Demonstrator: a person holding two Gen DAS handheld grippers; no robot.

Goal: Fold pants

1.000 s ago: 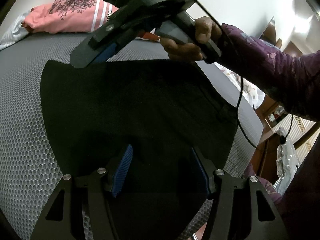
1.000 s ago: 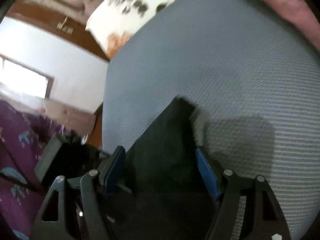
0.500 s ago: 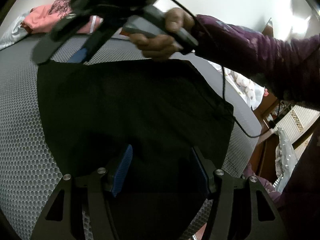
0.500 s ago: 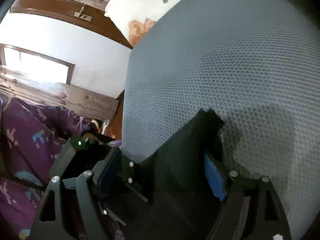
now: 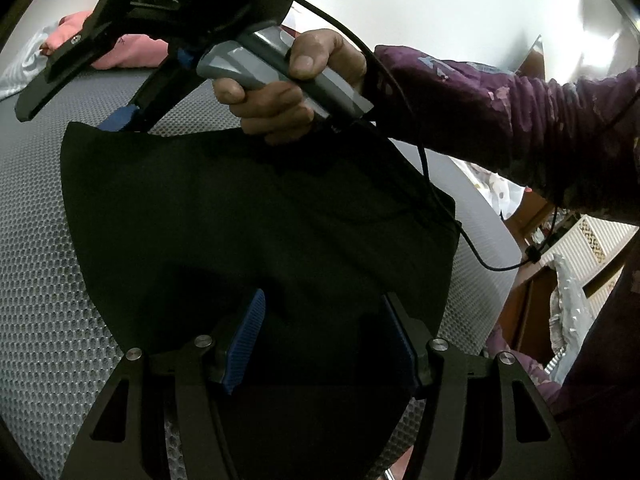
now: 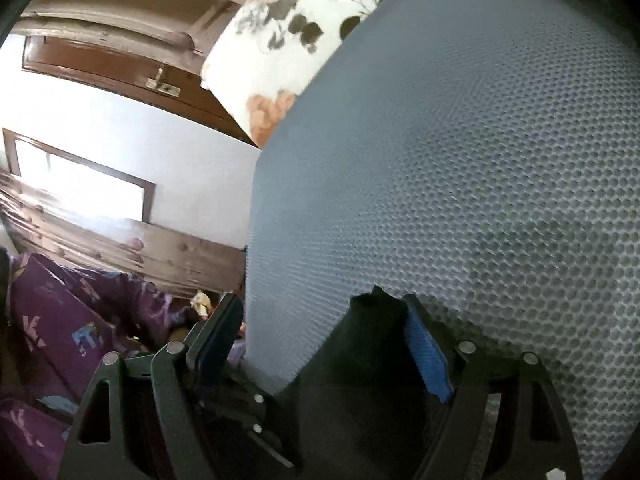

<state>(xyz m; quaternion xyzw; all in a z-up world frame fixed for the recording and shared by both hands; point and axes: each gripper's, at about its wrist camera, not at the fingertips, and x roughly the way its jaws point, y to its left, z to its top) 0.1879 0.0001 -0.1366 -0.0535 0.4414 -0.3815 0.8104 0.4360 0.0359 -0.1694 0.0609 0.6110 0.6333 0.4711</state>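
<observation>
The black pants (image 5: 256,220) lie folded on the grey mesh mattress (image 5: 36,240). My left gripper (image 5: 324,332) is open, its blue-padded fingers (image 5: 246,340) spread over the near edge of the cloth. My right gripper (image 5: 80,80), seen from the left wrist view, hovers open at the far left corner of the pants, one blue pad (image 5: 120,118) touching that corner. In the right wrist view the right gripper (image 6: 316,348) is open, with the black corner (image 6: 372,320) against its right blue pad (image 6: 426,354).
A pink garment (image 5: 120,46) and a pale cloth lie at the far end of the mattress. A floral pillow (image 6: 304,28) sits at another edge. The mattress edge (image 5: 492,240) drops off to the right, with furniture beyond. A cable (image 5: 472,248) hangs from the right gripper.
My right gripper has swung from the middle of the far edge to the far left corner of the pants and dropped closer. The left gripper has stayed still.
</observation>
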